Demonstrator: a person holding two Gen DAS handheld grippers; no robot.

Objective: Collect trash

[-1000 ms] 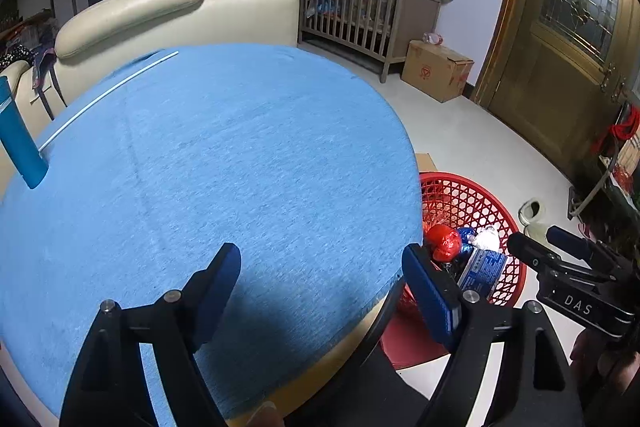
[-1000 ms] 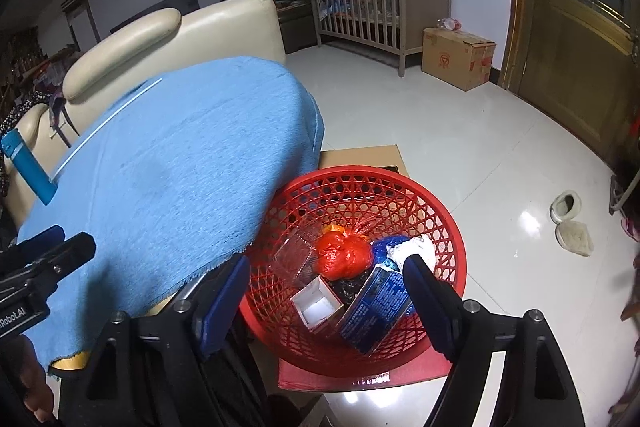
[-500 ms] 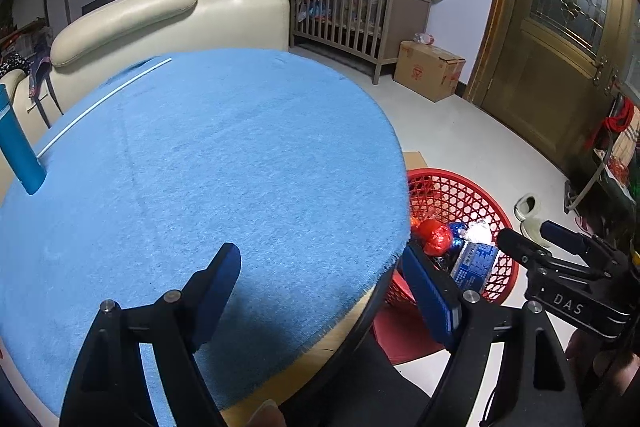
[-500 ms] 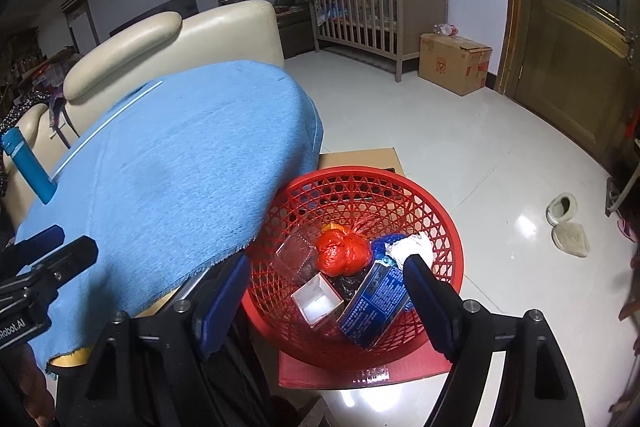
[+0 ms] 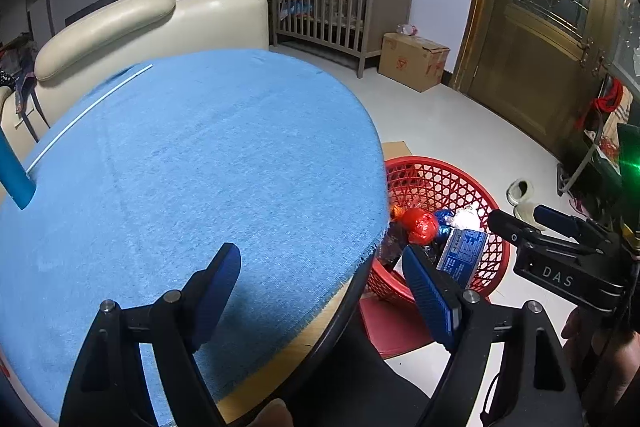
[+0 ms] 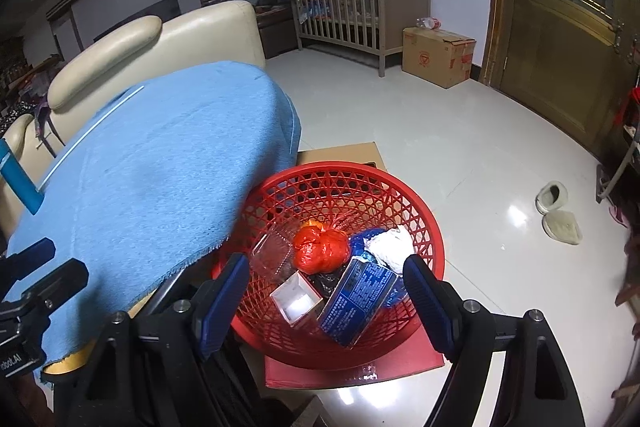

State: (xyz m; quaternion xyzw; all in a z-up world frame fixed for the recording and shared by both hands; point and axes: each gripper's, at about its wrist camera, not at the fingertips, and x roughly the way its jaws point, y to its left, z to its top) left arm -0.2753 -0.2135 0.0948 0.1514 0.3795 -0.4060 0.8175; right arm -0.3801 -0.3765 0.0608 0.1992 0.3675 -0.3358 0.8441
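Note:
A red mesh basket [image 6: 360, 183] stands on the floor beside the blue-clothed round table [image 5: 192, 155]. In it lie a red plastic bag [image 6: 322, 249], a blue carton [image 6: 356, 297], a small white box [image 6: 298, 301], a clear plastic tray [image 6: 272, 253] and white crumpled paper [image 6: 390, 247]. My right gripper [image 6: 326, 293] is open and empty above the basket's near side. My left gripper [image 5: 322, 285] is open and empty over the table's near edge. The basket also shows in the left wrist view [image 5: 436, 183].
A blue upright object [image 5: 14, 179] stands at the table's far left with a thin white rod [image 5: 88, 111] near it. A cream sofa [image 5: 152, 23] is behind the table. A crib [image 6: 352, 11], a cardboard box [image 6: 438, 55], a wooden door [image 6: 560, 39] and slippers [image 6: 558, 211] lie beyond.
Both grippers have drawn back and up a little, so the table and basket look slightly farther. The trash in the basket has not moved.

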